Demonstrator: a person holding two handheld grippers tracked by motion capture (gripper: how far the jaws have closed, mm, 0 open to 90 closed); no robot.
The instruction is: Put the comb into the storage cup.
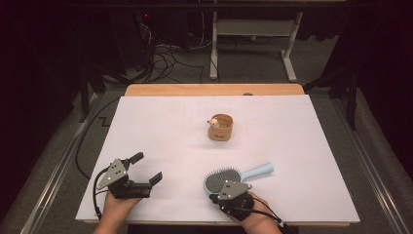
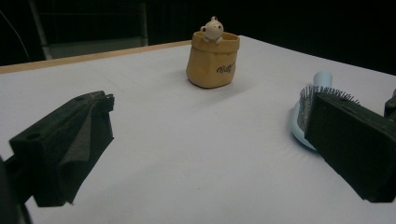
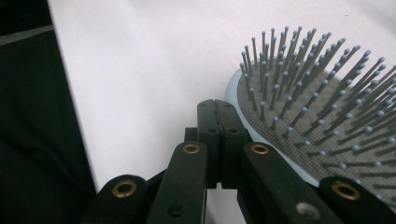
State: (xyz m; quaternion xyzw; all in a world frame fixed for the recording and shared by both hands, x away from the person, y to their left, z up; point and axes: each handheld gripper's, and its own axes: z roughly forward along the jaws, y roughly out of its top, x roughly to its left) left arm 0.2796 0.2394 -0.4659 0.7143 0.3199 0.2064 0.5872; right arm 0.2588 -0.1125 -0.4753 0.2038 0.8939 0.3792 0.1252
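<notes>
Right tool (image 3: 215, 109) fully closed, empty, beside hairbrush (image 3: 322, 107)

Light from overhead falls evenly on my white table (image 1: 160, 126) while the room around it stays nearly black, shadows there soft, and my left claw (image 2: 205, 154) looms blurred, close to its camera.

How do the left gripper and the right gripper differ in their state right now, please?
The left gripper has its jaws spread wide with nothing between them, while the right gripper has its jaws pressed together. The left gripper sits over bare table, apart from everything; the right gripper's closed tip lies beside the hairbrush head. Both are hand-held and near the table's front edge.
</notes>
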